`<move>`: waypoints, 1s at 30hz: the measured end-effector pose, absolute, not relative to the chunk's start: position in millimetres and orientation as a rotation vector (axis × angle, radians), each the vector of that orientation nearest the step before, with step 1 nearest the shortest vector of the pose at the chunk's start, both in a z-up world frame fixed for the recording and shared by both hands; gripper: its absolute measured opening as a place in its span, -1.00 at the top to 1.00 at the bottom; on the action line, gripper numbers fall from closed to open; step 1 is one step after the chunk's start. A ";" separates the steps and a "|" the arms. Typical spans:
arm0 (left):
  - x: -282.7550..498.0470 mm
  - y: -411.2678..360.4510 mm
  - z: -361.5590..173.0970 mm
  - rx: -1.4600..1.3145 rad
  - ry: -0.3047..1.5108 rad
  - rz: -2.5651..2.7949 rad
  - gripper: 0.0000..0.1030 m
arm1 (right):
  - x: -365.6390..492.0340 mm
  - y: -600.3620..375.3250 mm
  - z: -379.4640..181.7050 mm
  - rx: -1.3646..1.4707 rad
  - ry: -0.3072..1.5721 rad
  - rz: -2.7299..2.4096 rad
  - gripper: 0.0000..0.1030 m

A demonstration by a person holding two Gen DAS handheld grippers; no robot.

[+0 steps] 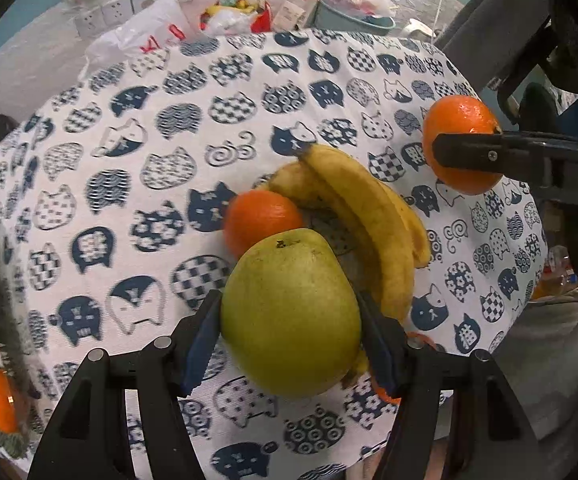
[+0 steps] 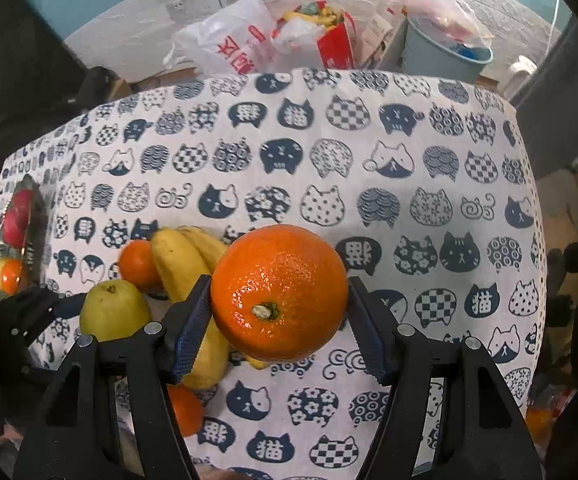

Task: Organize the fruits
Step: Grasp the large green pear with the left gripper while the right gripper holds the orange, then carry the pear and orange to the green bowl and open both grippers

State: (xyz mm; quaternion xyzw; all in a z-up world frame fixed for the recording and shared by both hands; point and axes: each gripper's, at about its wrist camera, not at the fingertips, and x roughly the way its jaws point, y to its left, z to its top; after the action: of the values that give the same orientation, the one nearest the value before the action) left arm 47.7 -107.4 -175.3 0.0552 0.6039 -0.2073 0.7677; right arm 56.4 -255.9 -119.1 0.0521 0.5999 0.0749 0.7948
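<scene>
My left gripper (image 1: 291,336) is shut on a green pear (image 1: 289,316), held above the cat-print tablecloth (image 1: 129,184). My right gripper (image 2: 279,328) is shut on a large orange (image 2: 279,292); that orange also shows in the left wrist view (image 1: 463,120), at the right. On the cloth lie a bunch of bananas (image 1: 373,216) and another orange (image 1: 259,220) beside them. A third orange (image 2: 185,408) lies near the table's front edge. The pear also shows in the right wrist view (image 2: 113,310), at lower left.
A bowl with a red apple and an orange (image 2: 15,240) stands at the table's left edge. Behind the table are plastic bags (image 2: 233,40), a red bag (image 2: 329,36) and a grey bucket (image 2: 441,52) against a white wall.
</scene>
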 end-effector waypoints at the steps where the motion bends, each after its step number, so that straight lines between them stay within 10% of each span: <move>1: 47.2 -103.6 -172.8 0.114 1.305 -0.444 -0.31 | 56.5 -252.7 -116.4 0.108 1.282 0.168 -0.29; 30: 22.1 3.2 -97.8 0.005 1.132 -0.295 -0.31 | 52.2 -124.0 -57.8 -0.026 1.152 0.415 -0.29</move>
State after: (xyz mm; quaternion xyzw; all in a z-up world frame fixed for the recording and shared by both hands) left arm 22.1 3.2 -97.8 0.0026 0.5342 -0.1394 0.8338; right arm 52.2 -124.0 -57.8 -0.0121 0.5405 0.1948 0.8184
